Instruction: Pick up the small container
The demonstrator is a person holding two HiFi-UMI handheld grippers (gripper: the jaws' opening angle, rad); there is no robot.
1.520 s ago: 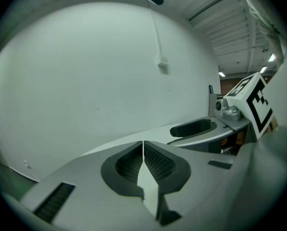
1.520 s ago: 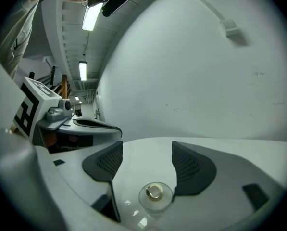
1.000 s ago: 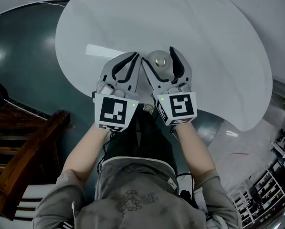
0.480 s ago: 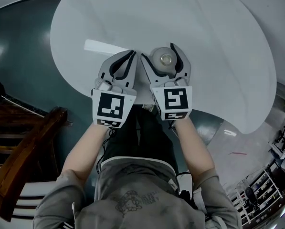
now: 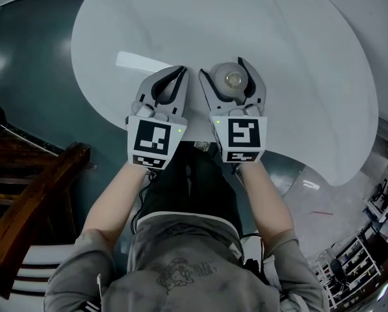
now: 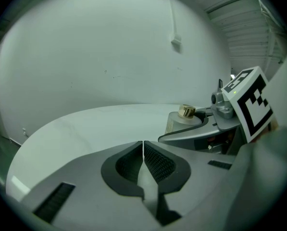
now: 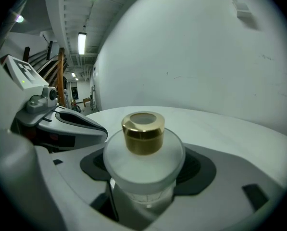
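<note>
The left gripper (image 6: 143,148) sits idle, jaws pressed together on nothing, just beside its partner over the white table (image 5: 297,57). The right gripper (image 5: 225,70) has its jaws clamped round the small container (image 7: 144,150). The grasp looks made, the lift seemingly not, though its base is hidden. It is a frosted jar with a white shoulder and gold cap, standing upright.
</note>
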